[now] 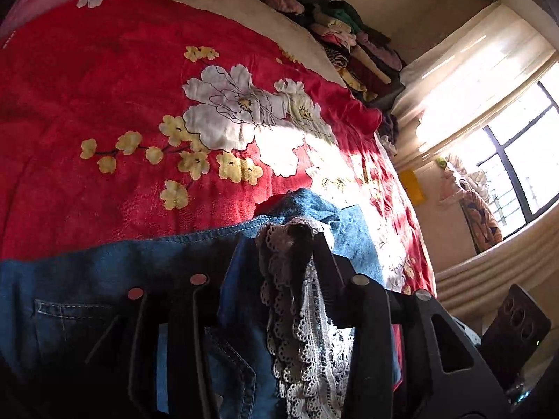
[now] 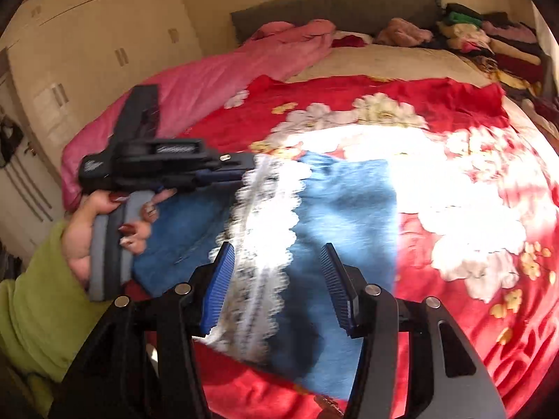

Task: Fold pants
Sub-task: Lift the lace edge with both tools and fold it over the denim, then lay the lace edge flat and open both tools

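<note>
Gripping lace-trimmed jeans point(image 1: 104, 279), left hand-held gripper point(image 2: 251, 166), right hand-held gripper point(image 2: 276, 279) agape.

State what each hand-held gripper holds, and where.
Left hand-held gripper: shut on the jeans at their lace-trimmed edge. Right hand-held gripper: open, holding nothing.

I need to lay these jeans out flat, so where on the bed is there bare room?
The open stretch is the red floral blanket, between the jeans and the beige sheet. Crowded: the clothes pile along the far right edge and the pink quilt on the left. The left gripper holds the lace trim.
</note>
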{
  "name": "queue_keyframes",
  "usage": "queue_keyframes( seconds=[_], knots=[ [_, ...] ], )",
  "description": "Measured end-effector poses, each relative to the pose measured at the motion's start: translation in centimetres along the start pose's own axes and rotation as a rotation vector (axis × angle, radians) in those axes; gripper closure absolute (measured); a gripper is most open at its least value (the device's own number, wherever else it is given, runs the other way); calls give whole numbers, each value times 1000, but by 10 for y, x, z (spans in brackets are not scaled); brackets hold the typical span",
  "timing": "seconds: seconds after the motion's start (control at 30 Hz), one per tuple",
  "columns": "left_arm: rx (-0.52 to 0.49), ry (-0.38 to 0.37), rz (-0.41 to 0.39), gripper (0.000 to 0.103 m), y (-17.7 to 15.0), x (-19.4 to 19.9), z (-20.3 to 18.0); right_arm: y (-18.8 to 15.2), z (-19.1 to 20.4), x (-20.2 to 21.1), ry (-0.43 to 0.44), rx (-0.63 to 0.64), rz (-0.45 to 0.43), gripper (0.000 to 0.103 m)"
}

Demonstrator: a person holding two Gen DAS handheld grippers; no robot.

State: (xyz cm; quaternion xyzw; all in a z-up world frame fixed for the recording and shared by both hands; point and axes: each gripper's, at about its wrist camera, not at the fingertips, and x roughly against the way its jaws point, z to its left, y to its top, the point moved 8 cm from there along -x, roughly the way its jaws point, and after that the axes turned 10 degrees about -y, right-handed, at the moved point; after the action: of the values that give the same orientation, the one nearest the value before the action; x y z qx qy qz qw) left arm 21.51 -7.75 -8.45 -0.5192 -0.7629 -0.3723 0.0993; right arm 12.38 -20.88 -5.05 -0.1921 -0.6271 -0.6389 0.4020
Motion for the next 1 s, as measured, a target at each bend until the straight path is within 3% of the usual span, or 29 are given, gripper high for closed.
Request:
queue_keyframes(
  seconds=[0.07,0.17,0.2,0.37,0.47,0.53,0.6,0.67,0.77,0.87,1.0],
  knots=[
    [6,25,10,58,-1,-8,1,11,-30,-17,-70,-49,35,51],
    [2,12,37,60,-4,-21,-5,22,-57,-44,-100,-90,80,50],
    [-12,17,48,93,-6,-25,-9,25,-63,-54,-100,-106,92,50],
    [-125,58,36,95,9,-25,-32,40,-78,-102,-139,-129,137,50],
    [-187,118,24,94,22,-22,-34,42,-71,-104,-172,-92,99,50],
    [-168,187,80,92,17,-33,-13,39,-67,-110,-210,-51,100,47],
    [-127,218,97,80,9,-36,9,38,-67,-113,-237,-16,94,45],
    [-112,213,76,74,6,-29,15,39,-67,-107,-239,-14,84,42],
    [-134,219,38,71,6,-9,7,43,-64,-81,-206,-34,30,42],
    [-200,279,1,64,0,19,-3,43,-51,-50,-162,-35,-32,30],
    [-220,274,10,59,-24,44,-13,28,-34,-18,-105,-13,-65,30]
  ],
)
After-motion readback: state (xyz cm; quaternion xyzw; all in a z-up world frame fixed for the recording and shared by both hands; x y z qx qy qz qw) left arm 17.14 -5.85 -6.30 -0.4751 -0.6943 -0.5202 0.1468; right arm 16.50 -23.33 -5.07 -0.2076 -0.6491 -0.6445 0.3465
